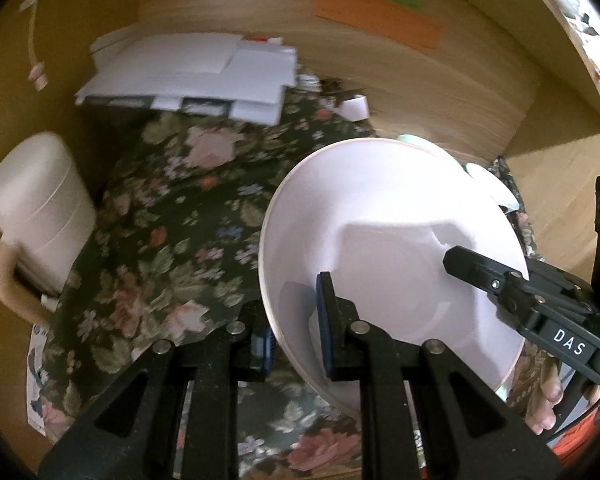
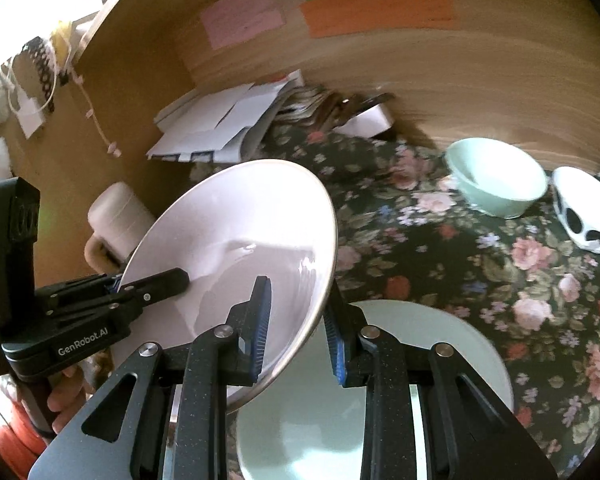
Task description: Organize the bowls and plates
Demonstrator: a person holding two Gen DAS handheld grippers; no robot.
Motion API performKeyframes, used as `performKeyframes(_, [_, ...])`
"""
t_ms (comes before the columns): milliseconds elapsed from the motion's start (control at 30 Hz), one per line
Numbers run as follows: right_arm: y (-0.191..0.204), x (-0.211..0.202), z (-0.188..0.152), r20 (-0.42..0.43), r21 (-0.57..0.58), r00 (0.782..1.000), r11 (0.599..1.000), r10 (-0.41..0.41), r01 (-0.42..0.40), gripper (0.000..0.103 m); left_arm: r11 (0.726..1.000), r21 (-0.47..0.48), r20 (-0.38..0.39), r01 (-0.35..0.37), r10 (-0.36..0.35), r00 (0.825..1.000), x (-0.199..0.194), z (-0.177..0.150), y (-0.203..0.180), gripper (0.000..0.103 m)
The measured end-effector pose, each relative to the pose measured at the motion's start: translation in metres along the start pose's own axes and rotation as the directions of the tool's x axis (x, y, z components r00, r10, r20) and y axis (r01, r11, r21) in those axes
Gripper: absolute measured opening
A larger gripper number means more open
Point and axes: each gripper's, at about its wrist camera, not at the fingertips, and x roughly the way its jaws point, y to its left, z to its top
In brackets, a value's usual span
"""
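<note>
Each camera sits behind its own fingers, looking forward and down, close in. Both views share the white plate (image 1: 384,240) (image 2: 236,248) held just ahead; each shows the opposite gripper entering from the side.

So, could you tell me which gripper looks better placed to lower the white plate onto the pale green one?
Probably the right gripper: it clamps the white ceramic plate's rim directly above the pale green round plate. The left gripper grips the far rim.
</note>
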Motion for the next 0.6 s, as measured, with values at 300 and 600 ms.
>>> performKeyframes(300, [0.022, 0.030, -0.006, -0.070, -0.031, 0.997, 0.999, 0.033, -0.036, 0.024, 0.998, -0.055, -0.027, -0.031, 0.029, 0.999, 0.003, -0.018, 0.034, 0.017])
performKeyframes(600, [0.039, 0.060, -0.013, -0.140, -0.055, 0.989, 0.997, 0.044, -0.052, 0.024, 0.993, -0.101, -0.064, -0.056, 0.049, 0.997, 0.012, -0.034, 0.062, 0.017])
